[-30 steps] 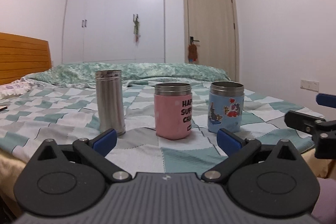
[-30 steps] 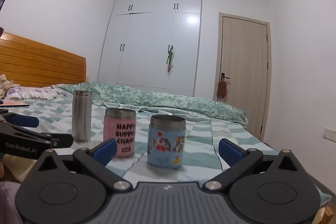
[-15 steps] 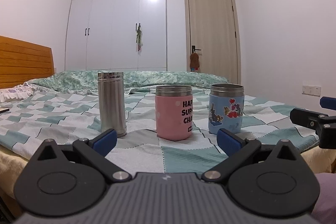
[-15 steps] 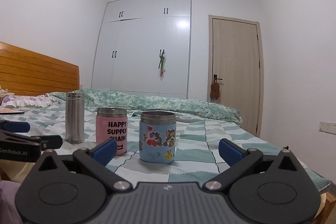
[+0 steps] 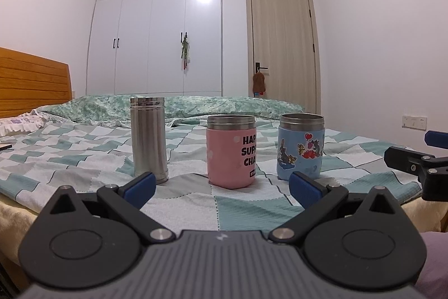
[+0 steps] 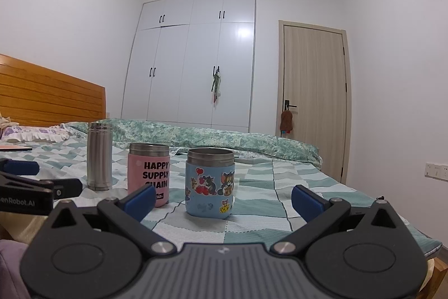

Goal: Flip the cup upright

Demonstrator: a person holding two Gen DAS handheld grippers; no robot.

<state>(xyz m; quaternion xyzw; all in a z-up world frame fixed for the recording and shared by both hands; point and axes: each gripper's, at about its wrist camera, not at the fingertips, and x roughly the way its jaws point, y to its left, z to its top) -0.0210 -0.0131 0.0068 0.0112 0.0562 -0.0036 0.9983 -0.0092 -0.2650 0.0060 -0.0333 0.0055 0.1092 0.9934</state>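
Note:
Three cups stand upright in a row on the checked bedspread (image 5: 84, 159): a tall steel cup (image 5: 148, 139), a pink cup (image 5: 231, 151) with black lettering, and a blue cartoon cup (image 5: 301, 146). They also show in the right wrist view: steel (image 6: 99, 156), pink (image 6: 149, 173), blue (image 6: 210, 182). My left gripper (image 5: 221, 185) is open and empty, just short of the pink cup. My right gripper (image 6: 222, 198) is open and empty, in front of the blue cup. Each gripper shows at the edge of the other's view (image 5: 420, 161) (image 6: 33, 187).
A wooden headboard (image 5: 30, 86) stands at the left, with pillows (image 6: 33, 133) below it. A rolled green quilt (image 5: 196, 105) lies behind the cups. White wardrobes (image 5: 156, 30) and a door (image 5: 282, 46) are on the far wall. The bed's edge lies close to the grippers.
Both cameras have tilted upward and lowered, so the cups sit lower in the views. The cups have not moved. Both grippers stay open.

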